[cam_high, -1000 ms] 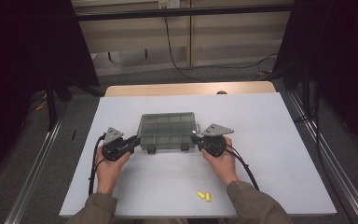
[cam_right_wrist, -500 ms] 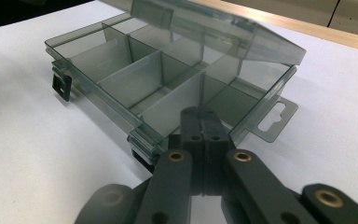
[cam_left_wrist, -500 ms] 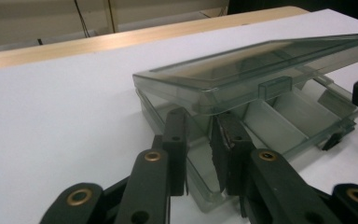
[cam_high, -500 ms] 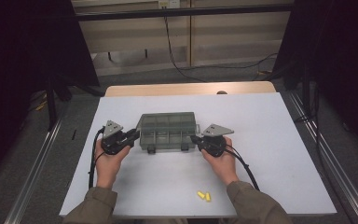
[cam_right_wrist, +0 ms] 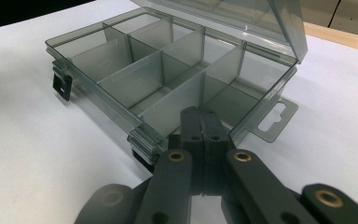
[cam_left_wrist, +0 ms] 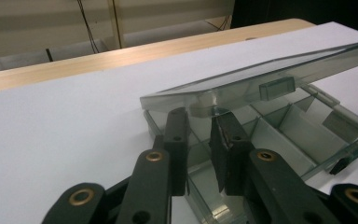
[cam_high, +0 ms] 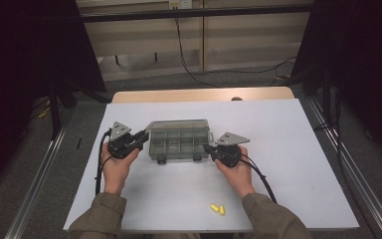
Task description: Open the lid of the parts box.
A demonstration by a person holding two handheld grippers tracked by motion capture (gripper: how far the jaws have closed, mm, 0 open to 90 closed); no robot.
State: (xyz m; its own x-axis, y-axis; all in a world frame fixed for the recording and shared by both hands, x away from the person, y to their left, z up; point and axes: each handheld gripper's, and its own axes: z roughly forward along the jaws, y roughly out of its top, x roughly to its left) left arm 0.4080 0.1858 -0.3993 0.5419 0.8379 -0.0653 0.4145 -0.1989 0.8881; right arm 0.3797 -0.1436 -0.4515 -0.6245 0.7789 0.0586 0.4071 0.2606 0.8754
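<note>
On the white worktop (cam_high: 288, 149) a smoky compartment box (cam_high: 179, 142) sits between our two hands. Our left gripper (cam_left_wrist: 199, 135) has its fingers (cam_left_wrist: 177, 140) a narrow gap apart at the box's left end, their tips under the edge of the lid (cam_left_wrist: 261, 79), which stands tilted up off the box. Our right gripper (cam_right_wrist: 200, 122) has its fingers pressed fully together, tips against the box's right wall. Two yellow pieces (cam_high: 217, 209) lie near the front edge.

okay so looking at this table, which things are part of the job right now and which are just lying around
In the job:
- compartment box
- its lid, partly lifted
- left tongs, under the lid's edge
- right tongs, shut against the box's side

Lying about:
- two small yellow pieces near the table's front edge
</note>
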